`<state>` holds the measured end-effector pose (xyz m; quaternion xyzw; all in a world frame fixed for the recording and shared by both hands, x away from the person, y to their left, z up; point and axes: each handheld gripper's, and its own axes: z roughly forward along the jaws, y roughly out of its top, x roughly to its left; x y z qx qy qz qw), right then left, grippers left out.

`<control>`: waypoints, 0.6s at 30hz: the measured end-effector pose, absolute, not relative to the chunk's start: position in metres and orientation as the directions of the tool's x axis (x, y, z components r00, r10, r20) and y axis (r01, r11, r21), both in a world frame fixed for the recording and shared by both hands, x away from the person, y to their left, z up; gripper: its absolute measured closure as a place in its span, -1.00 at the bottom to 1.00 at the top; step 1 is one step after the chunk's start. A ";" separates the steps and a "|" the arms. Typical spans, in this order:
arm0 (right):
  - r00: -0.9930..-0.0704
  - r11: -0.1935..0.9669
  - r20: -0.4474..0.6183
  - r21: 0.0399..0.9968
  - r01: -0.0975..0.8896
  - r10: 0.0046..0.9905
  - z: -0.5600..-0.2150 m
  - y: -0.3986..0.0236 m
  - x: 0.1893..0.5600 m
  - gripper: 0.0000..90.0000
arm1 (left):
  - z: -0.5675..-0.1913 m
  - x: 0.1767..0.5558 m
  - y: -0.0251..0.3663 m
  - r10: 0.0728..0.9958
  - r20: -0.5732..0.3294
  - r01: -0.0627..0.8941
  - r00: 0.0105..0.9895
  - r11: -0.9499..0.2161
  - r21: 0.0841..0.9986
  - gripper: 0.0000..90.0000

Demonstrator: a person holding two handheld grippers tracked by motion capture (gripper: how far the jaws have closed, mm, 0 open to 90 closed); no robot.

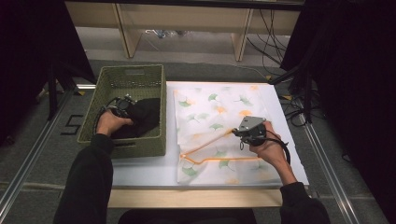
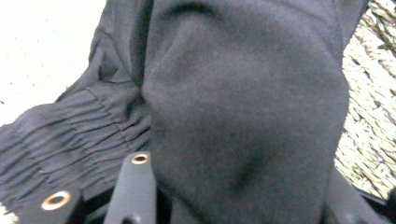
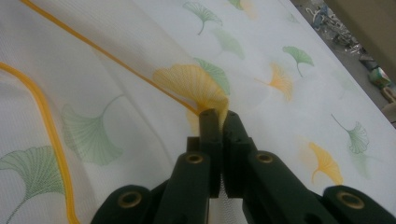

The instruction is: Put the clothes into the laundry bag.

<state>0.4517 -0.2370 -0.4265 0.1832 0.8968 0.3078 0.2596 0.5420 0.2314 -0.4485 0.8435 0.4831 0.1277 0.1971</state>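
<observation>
A black garment (image 1: 147, 114) lies in a green woven basket (image 1: 88, 123) at the table's left. My left gripper (image 1: 125, 103) reaches into the basket, and a thick fold of the black garment (image 2: 243, 93) bulges between its jaws, which press on both sides of it (image 2: 238, 172). On the right lies a white mesh bag (image 1: 210, 112) printed with green and orange leaves and edged with an orange zipper (image 1: 205, 142). My right gripper (image 1: 236, 132) is shut on the raised edge of the mesh bag (image 3: 280, 116), pinching it at the jaw tips (image 3: 219, 116).
The white table top (image 1: 140, 170) carries the basket and bag side by side. Basket weave (image 2: 369, 116) shows beside the garment. Wooden table legs and cables stand beyond the far edge; metal rails run along both sides on the floor.
</observation>
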 end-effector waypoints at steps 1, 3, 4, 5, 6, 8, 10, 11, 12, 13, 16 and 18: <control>-0.798 0.745 -0.355 0.646 0.167 0.487 -0.426 -0.237 0.452 1.00 | -0.447 0.541 0.232 0.863 0.029 0.760 0.505 -0.461 0.458 0.39; -0.800 0.746 -0.354 0.644 0.168 0.485 -0.427 -0.237 0.452 1.00 | -0.445 0.540 0.233 0.864 0.029 0.754 0.502 -0.454 0.474 0.44; -0.800 0.747 -0.354 0.644 0.168 0.485 -0.427 -0.237 0.452 1.00 | -0.443 0.540 0.234 0.862 0.020 0.750 0.506 -0.451 0.483 0.45; -0.799 0.745 -0.353 0.645 0.168 0.486 -0.427 -0.237 0.452 1.00 | -0.440 0.538 0.235 0.867 0.017 0.751 0.497 -0.440 0.493 0.46; -0.799 0.745 -0.353 0.645 0.168 0.486 -0.427 -0.237 0.452 1.00 | -0.438 0.537 0.236 0.866 0.006 0.751 0.500 -0.437 0.496 0.48; -0.797 0.739 -0.342 0.648 0.184 0.498 -0.427 -0.238 0.451 1.00 | -0.430 0.534 0.238 0.861 -0.010 0.739 0.509 -0.430 0.519 0.50; -0.797 0.741 -0.351 0.649 0.172 0.492 -0.426 -0.239 0.452 1.00 | -0.420 0.531 0.242 0.862 -0.019 0.722 0.507 -0.413 0.556 0.51; -0.794 0.734 -0.338 0.653 0.189 0.506 -0.427 -0.239 0.452 1.00 | -0.415 0.529 0.245 0.866 -0.035 0.723 0.499 -0.394 0.567 0.51; -0.793 0.734 -0.339 0.652 0.191 0.507 -0.427 -0.239 0.452 1.00 | -0.412 0.528 0.248 0.870 -0.046 0.721 0.490 -0.375 0.582 0.51; -0.793 0.741 -0.353 0.648 0.176 0.497 -0.427 -0.239 0.452 1.00 | -0.409 0.527 0.249 0.873 -0.052 0.717 0.484 -0.362 0.596 0.52; -0.797 0.745 -0.354 0.644 0.171 0.489 -0.427 -0.239 0.452 1.00 | -0.400 0.523 0.254 0.877 -0.052 0.712 0.478 -0.352 0.607 0.52; -0.798 0.746 -0.356 0.645 0.166 0.486 -0.426 -0.239 0.453 1.00 | -0.395 0.521 0.257 0.876 -0.060 0.704 0.478 -0.341 0.623 0.52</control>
